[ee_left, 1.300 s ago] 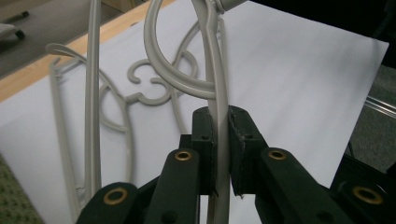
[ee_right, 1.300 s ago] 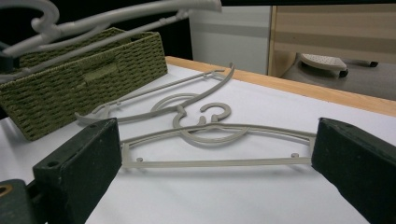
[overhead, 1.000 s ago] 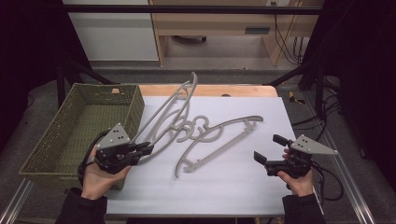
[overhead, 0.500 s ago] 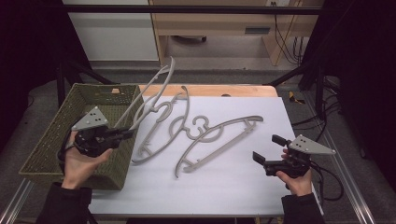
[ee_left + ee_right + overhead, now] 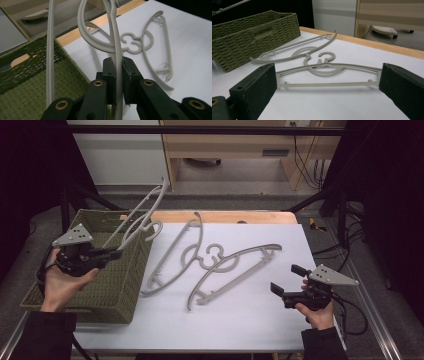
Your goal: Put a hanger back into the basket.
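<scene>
Left gripper (image 5: 116, 254) clamped a grey hanger (image 5: 142, 215) above the green basket (image 5: 115, 290); right gripper (image 5: 286, 281) sat open on the white table (image 5: 250, 320).

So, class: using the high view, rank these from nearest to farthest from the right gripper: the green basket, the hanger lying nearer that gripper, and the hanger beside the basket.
From the right gripper:
1. Near hanger, mid-table, just to its left.
2. Second hanger, farther left, beside the basket.
3. Green basket, at the table's left edge.
</scene>
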Available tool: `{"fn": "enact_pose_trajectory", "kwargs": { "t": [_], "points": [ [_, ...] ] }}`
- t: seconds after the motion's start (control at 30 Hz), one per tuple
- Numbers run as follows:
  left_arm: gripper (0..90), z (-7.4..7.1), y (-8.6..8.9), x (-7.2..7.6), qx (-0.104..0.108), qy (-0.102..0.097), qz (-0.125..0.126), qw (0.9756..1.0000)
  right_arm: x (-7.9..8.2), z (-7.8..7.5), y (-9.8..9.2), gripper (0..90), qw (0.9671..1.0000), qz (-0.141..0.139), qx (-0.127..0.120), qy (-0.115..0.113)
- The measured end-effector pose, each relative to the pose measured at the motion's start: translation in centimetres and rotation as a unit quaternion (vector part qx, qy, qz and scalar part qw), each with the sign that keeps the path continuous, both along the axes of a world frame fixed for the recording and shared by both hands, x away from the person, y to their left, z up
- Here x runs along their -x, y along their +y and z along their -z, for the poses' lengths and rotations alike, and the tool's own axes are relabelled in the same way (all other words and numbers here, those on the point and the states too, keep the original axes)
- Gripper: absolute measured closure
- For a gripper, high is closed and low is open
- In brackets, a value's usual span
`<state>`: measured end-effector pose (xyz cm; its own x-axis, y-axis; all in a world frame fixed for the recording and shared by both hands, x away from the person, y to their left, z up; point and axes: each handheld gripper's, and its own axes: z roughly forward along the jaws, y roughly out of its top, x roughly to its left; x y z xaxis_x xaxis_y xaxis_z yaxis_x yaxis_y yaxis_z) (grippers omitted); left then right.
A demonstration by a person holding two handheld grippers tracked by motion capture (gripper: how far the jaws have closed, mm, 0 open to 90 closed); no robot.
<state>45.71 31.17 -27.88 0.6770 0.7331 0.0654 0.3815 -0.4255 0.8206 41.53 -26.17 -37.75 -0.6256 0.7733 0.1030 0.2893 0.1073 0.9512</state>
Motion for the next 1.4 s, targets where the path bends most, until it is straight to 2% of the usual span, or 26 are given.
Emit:
{"fn": "enact_pose_trajectory", "kwargs": {
  "t": [0.13, 0.23, 0.3, 0.43, 0.57, 0.73, 0.93, 1.13, 1.4],
  "points": [
    [81.9, 0.6, 1.8, -0.7, -0.017, 0.012, -0.01, 0.9997, 0.0, 0.0, 0.0, 1.7, 1.0, 0.0, 0.0, 0.001],
    [81.9, 0.9, 2.5, -0.9, -0.017, 0.017, -0.015, 0.9996, 0.0, 0.0, 0.0, 1.8, 1.0, 0.0, 0.0, 0.002],
    [81.9, 1.6, 3.9, -1.1, -0.013, 0.024, -0.017, 0.9995, 0.0, 0.1, 0.0, 1.8, 1.0, 0.0, 0.001, 0.002],
    [81.9, 2.3, 5.1, -1.2, -0.01, 0.034, -0.02, 0.9992, -0.1, 0.1, 0.0, 1.8, 1.0, 0.002, 0.003, 0.002],
    [81.8, 3.4, 6.8, -1.3, -0.019, 0.049, -0.026, 0.9983, -0.1, 0.2, 0.1, 1.8, 1.0, 0.0, 0.005, 0.003],
    [81.8, 4.5, 8.2, -1.2, -0.014, 0.056, -0.03, 0.9979, -0.2, 0.3, 0.1, 1.8, 1.0, 0.001, 0.006, 0.005],
    [81.8, 5.7, 9.4, -1.0, -0.014, 0.074, -0.025, 0.9969, -0.2, 0.4, 0.2, 1.8, 1.0, 0.002, 0.006, 0.007],
    [81.8, 6.0, 9.9, -0.7, -0.003, 0.074, -0.017, 0.9971, -0.3, 0.5, 0.3, 1.7, 0.9999, 0.001, 0.008, 0.008],
    [81.7, 6.4, 9.7, -0.2, 0.0, 0.071, -0.002, 0.9974, -0.2, 0.4, 0.2, 1.7, 0.9999, 0.002, 0.007, 0.008]
  ]
}}
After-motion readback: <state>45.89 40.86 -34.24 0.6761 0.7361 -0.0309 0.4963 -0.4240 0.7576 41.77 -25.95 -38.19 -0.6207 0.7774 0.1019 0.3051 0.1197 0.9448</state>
